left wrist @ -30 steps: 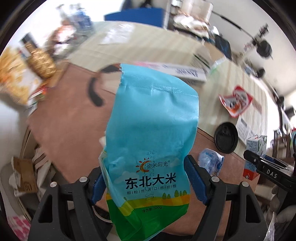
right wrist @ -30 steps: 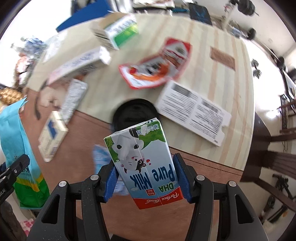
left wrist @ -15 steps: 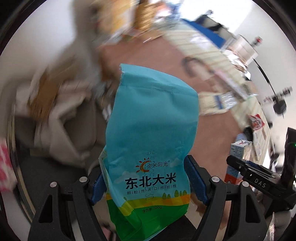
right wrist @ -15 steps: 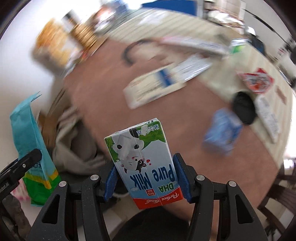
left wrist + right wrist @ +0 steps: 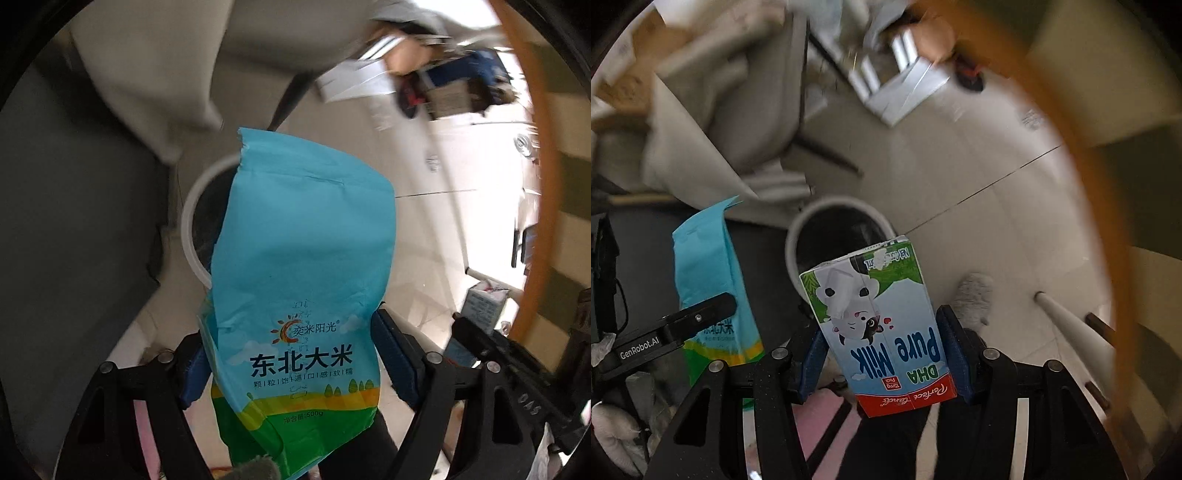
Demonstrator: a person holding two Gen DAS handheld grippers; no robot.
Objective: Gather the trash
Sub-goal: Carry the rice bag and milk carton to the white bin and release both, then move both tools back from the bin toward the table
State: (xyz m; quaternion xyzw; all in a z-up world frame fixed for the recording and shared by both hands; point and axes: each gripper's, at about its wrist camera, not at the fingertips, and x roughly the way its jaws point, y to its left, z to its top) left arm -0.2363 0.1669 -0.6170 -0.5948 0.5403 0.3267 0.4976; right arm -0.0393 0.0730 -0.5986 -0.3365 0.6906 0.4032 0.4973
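Observation:
My left gripper (image 5: 295,354) is shut on a blue and green rice bag (image 5: 303,280), held upright over the floor. A white-rimmed trash bin (image 5: 192,229) with a dark inside stands on the floor just behind the bag, partly hidden by it. My right gripper (image 5: 882,358) is shut on a milk carton (image 5: 879,328), held above the near edge of the same bin (image 5: 798,236). The rice bag (image 5: 709,266) and left gripper show at the left of the right wrist view. The milk carton (image 5: 480,306) shows at the right of the left wrist view.
The orange table edge (image 5: 1082,155) curves down the right side, with a white table leg (image 5: 1071,325) below it. A beige draped cloth (image 5: 701,140) and chair stand left of the bin. Grey boxes (image 5: 901,88) lie on the tiled floor (image 5: 960,166) farther back. A grey slipper (image 5: 973,299) is near the bin.
Both grippers have swung off the table top and down toward the floor, each still holding its item. The table clutter has left view and the trash bin now shows below both grippers.

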